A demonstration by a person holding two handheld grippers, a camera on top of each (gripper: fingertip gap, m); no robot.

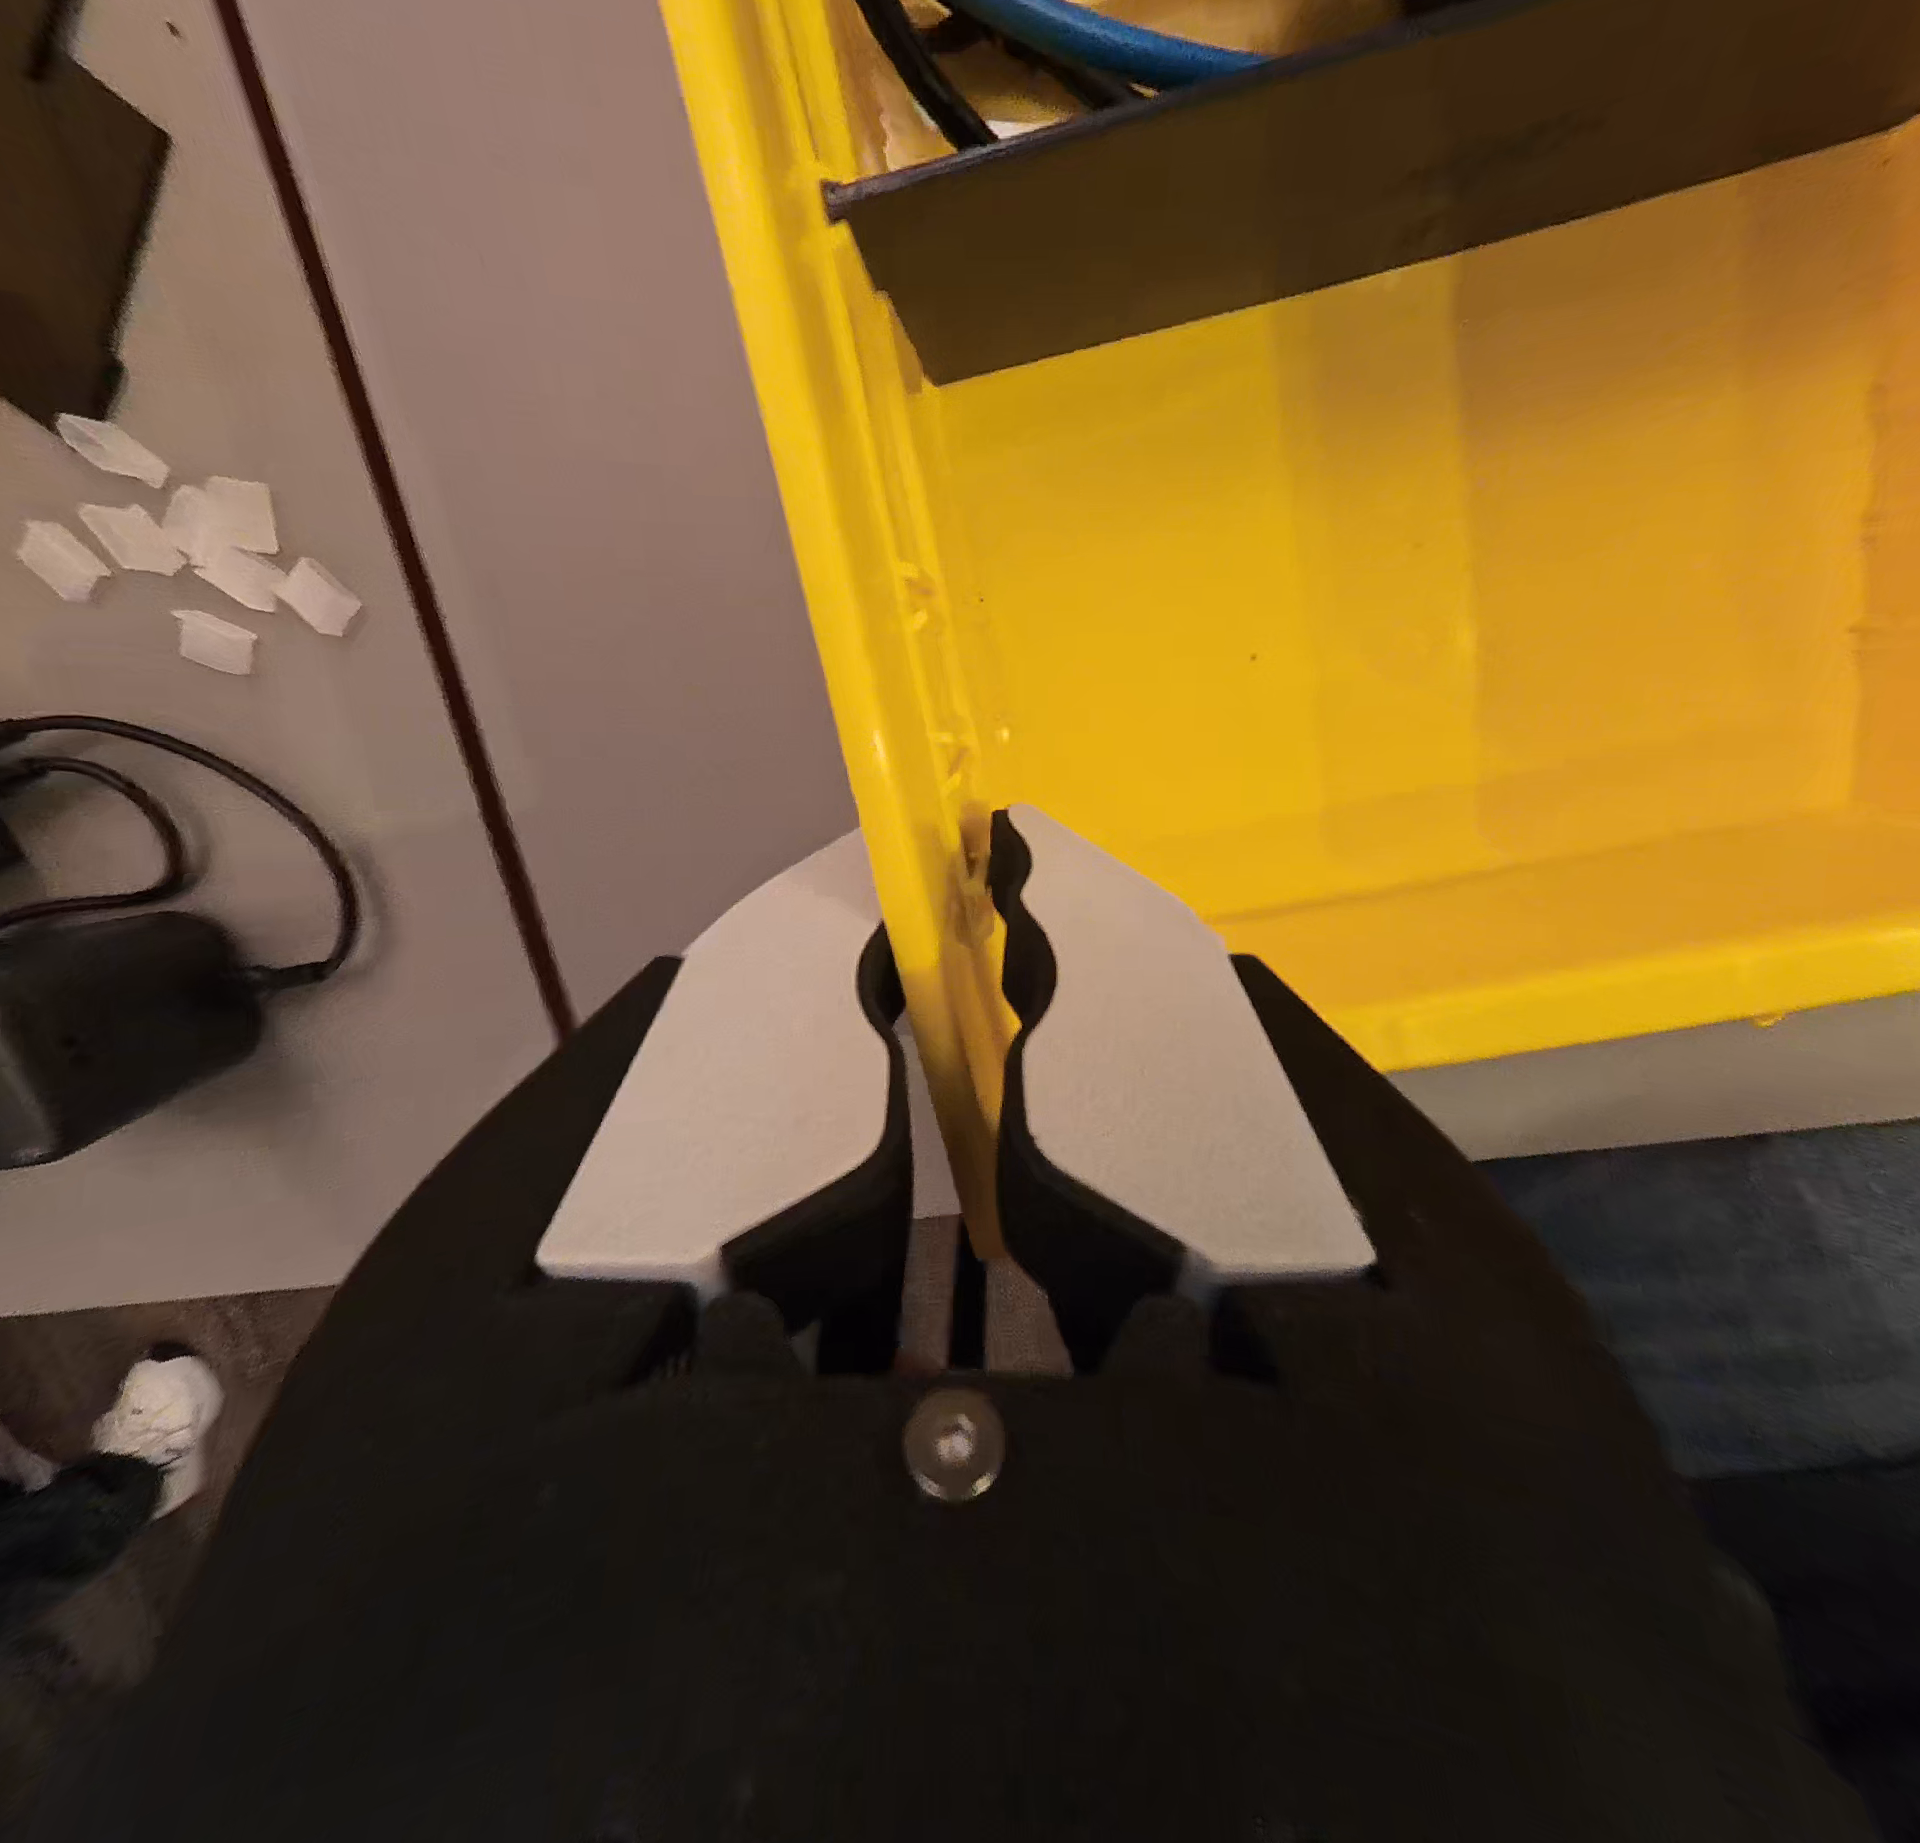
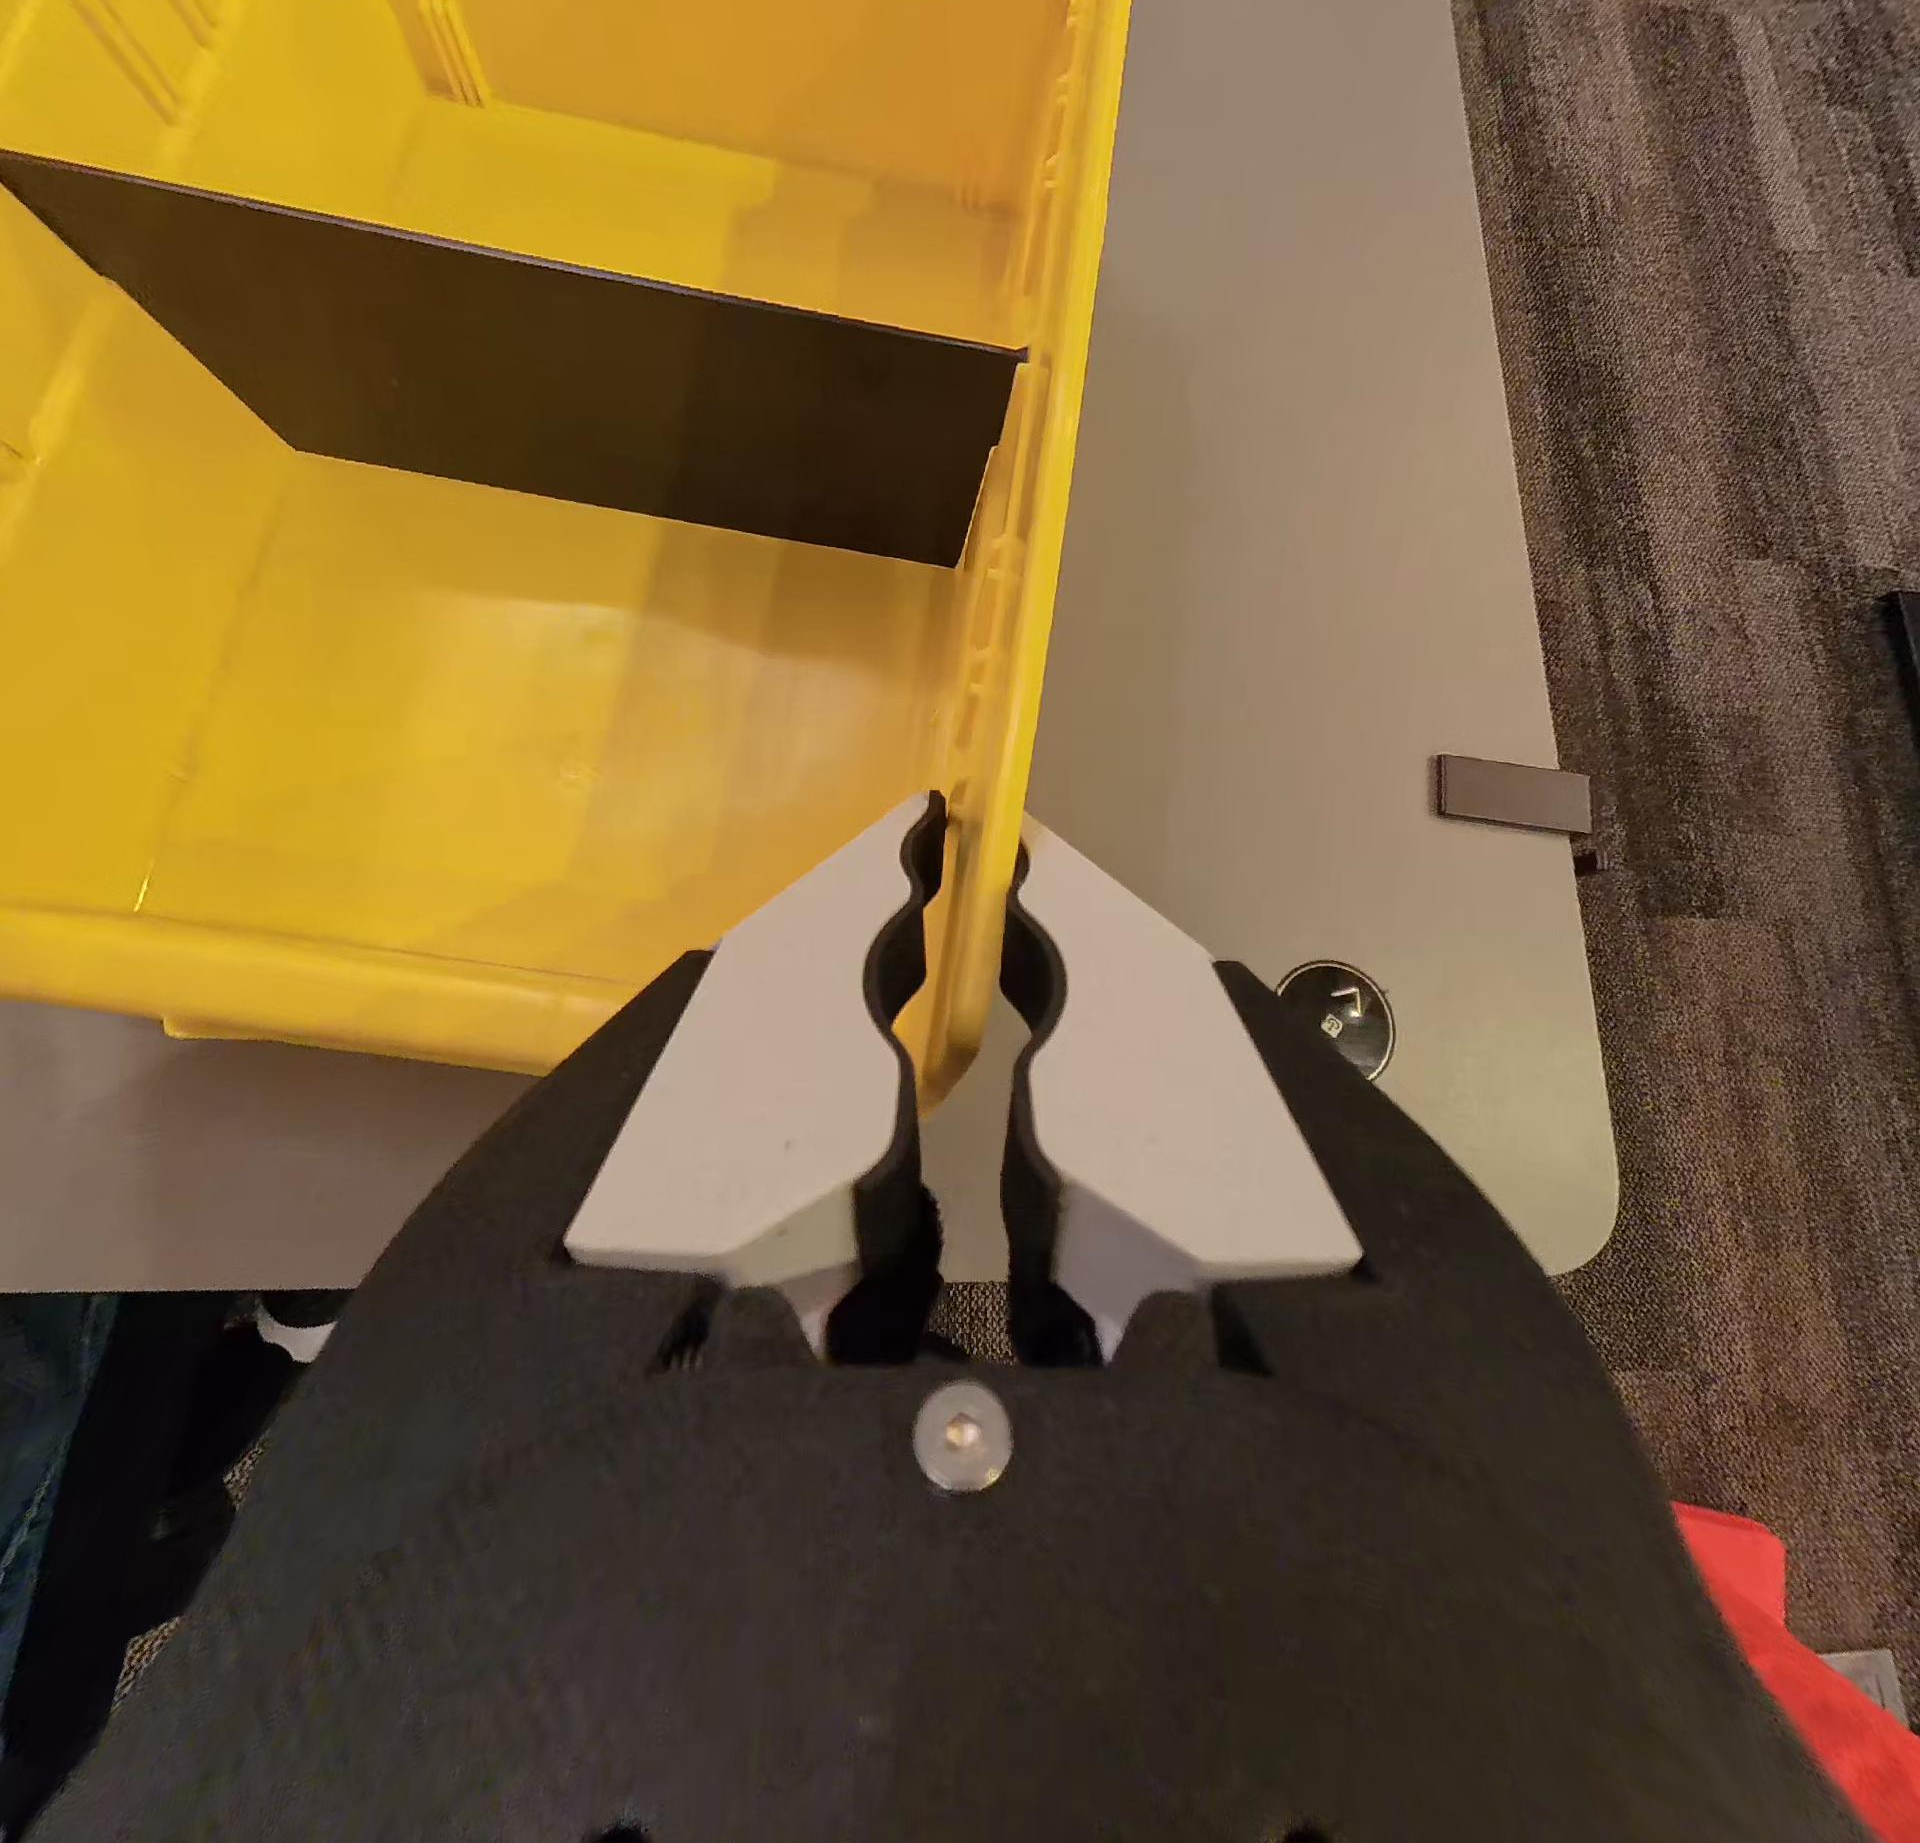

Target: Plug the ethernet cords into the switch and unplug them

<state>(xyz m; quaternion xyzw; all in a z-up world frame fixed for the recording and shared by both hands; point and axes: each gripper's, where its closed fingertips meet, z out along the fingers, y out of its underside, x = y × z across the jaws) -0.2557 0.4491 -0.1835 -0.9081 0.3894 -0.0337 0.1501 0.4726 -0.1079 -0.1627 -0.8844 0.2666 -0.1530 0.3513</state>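
Observation:
A yellow plastic bin (image 1: 1351, 650) with a black divider (image 1: 1351, 224) stands on a light table. Blue ethernet cords (image 1: 1091, 17) and black cords (image 1: 914, 58) lie in its far compartment; the near compartment is empty. No switch shows. My left gripper (image 1: 961, 837) is shut on the bin's left wall (image 1: 883, 650), one finger inside, one outside. My right gripper (image 2: 982, 827) is shut on the bin's right wall (image 2: 1049, 443) near the front corner. The same bin (image 2: 416, 702) and divider (image 2: 623, 422) fill the right wrist view.
Several small clear plastic pieces (image 1: 187, 546) lie on the table (image 1: 520, 339) left of the bin. A black power adapter with its cord (image 1: 114, 1004) sits farther left. A round control button (image 2: 1335, 1014) and a dark tab (image 2: 1512, 794) are near the table's right edge, with carpet (image 2: 1714, 443) beyond. The tips of one gripper are about 90 cm away from the tips of the other.

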